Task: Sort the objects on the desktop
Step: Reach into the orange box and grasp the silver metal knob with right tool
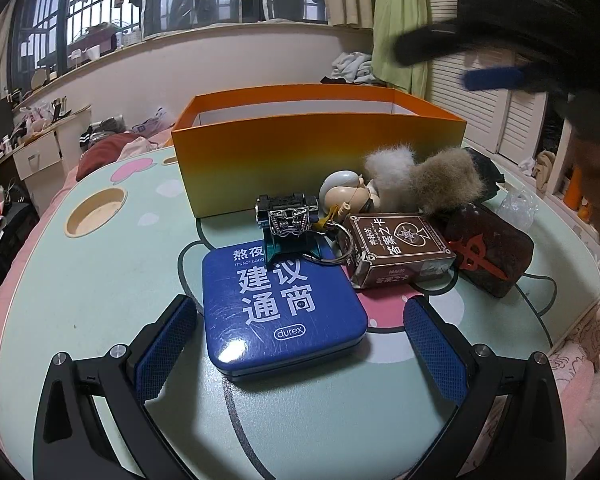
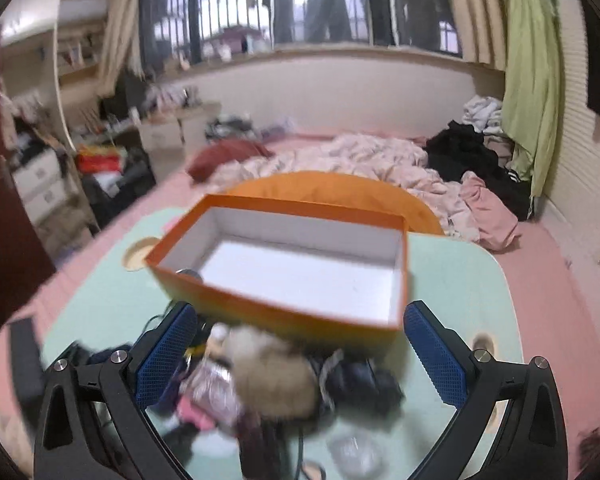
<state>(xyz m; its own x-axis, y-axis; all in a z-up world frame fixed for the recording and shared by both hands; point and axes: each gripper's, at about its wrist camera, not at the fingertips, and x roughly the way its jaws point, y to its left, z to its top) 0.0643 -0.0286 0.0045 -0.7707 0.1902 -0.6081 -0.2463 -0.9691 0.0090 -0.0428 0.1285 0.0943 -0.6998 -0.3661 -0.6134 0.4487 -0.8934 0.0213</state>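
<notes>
Blue-padded left fingers (image 1: pixel 180 344) apart beside tin (image 1: pixel 284 312); right fingers (image 2: pixel 432 356) apart, seemingly above box (image 2: pixel 284 304).

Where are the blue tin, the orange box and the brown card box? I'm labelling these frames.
blue tin (image 1: pixel 280 312): left wrist view, middle of its lid.
orange box (image 1: pixel 300 160): left wrist view, near outer wall.
brown card box (image 1: pixel 400 242): left wrist view, printed top face.

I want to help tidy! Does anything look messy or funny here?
Yes. The toys, keyring and card box sit jumbled in a pile beside the orange box. The blue tin lies askew, with the keyring resting on its corner.
</notes>
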